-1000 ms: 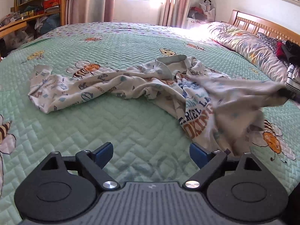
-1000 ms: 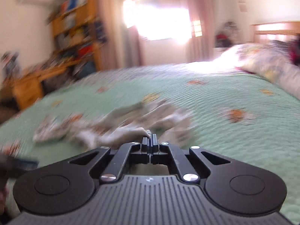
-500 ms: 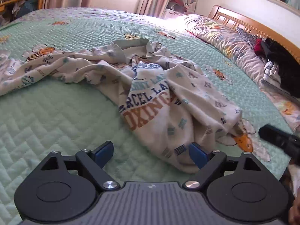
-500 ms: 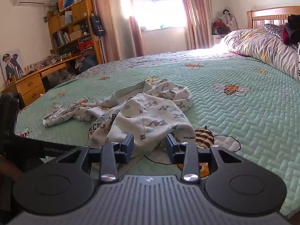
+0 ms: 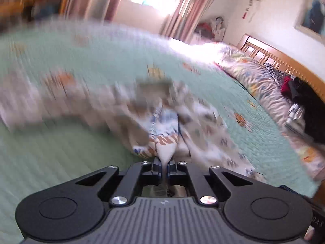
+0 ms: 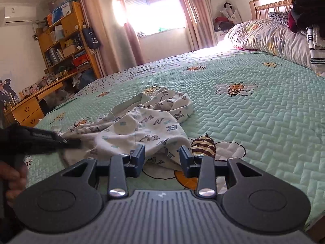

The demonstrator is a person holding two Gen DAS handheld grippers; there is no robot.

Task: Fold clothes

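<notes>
A white letter-print shirt (image 6: 150, 122) lies crumpled on the green quilted bedspread (image 6: 254, 111). My left gripper (image 5: 164, 165) is shut on a fold of the shirt (image 5: 164, 144), and its view is blurred by motion. It also shows in the right wrist view (image 6: 71, 142), pinching the shirt's left side. My right gripper (image 6: 162, 158) is open, and the shirt's near edge lies between its blue pads (image 6: 140, 155).
Pillows (image 6: 270, 36) and a pile of dark clothes (image 6: 306, 14) lie by the wooden headboard at right. A bookshelf (image 6: 67, 40) and a desk (image 6: 32, 105) stand beyond the bed's left side. The bed's near edge lies close to both grippers.
My left gripper has shut on a fold of the shirt and is moving fast. My right gripper stays open and has edged closer to the shirt's near edge.
</notes>
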